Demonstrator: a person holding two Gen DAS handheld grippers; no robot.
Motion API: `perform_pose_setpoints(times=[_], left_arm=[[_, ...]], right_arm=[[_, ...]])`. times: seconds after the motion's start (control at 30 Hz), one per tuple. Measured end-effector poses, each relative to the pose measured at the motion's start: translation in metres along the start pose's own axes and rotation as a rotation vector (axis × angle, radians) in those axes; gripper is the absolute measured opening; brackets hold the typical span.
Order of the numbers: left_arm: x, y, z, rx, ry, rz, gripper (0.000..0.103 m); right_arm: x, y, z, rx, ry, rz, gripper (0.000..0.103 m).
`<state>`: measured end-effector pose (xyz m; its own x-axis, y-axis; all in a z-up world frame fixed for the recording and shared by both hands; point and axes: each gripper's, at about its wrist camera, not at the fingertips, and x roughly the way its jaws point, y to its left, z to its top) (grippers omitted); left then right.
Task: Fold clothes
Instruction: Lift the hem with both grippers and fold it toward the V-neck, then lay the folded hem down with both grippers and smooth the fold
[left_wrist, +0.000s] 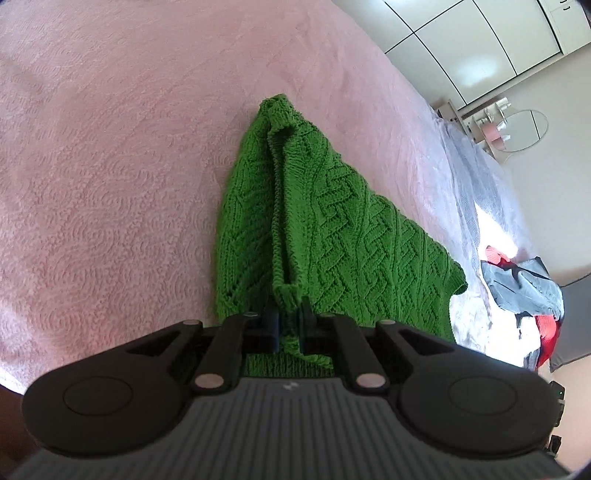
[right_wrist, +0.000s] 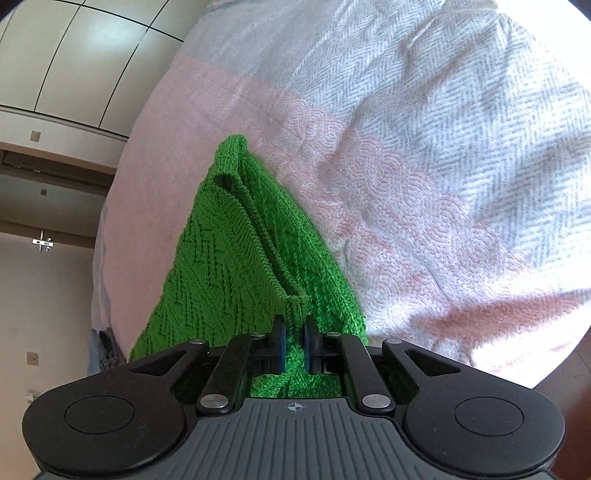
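Note:
A bright green cable-knit sweater lies on a pink bedspread. My left gripper is shut on a ribbed corner of the sweater, and the knit stretches away from the pads in a raised ridge. In the right wrist view the same green sweater rises from the bed to my right gripper, which is shut on another ribbed corner. Both corners are lifted off the bed while the far part of the garment still rests on it.
A heap of grey and red clothes lies at the bed's right edge. A grey-white herringbone blanket covers the far part of the bed. White wardrobe doors and an oval mirror stand beyond.

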<state>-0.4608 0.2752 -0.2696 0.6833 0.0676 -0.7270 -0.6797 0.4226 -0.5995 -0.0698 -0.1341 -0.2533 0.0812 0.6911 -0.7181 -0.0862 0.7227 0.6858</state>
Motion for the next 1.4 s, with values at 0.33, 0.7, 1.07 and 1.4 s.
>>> perform_pose_setpoints(times=[0.33, 0.7, 1.07, 1.4], left_arm=[[0.002, 0.003, -0.007, 0.017, 0.025, 0.026, 0.007], [0.013, -0.001, 0.003, 0.075, 0.089, 0.093, 0.015], [-0.015, -0.04, 0.086, 0.399, -0.091, 0.164, 0.015], [0.103, -0.076, 0.148, 0.671, -0.073, 0.177, 0.016]], right_arm=[[0.0, -0.006, -0.007, -0.01, 0.003, -0.038, 0.007], [0.017, 0.01, -0.012, -0.164, 0.047, -0.183, 0.038], [0.017, 0.104, 0.02, -0.65, -0.235, -0.329, 0.068], [0.156, 0.172, 0.026, -1.036, -0.17, -0.261, 0.067]])
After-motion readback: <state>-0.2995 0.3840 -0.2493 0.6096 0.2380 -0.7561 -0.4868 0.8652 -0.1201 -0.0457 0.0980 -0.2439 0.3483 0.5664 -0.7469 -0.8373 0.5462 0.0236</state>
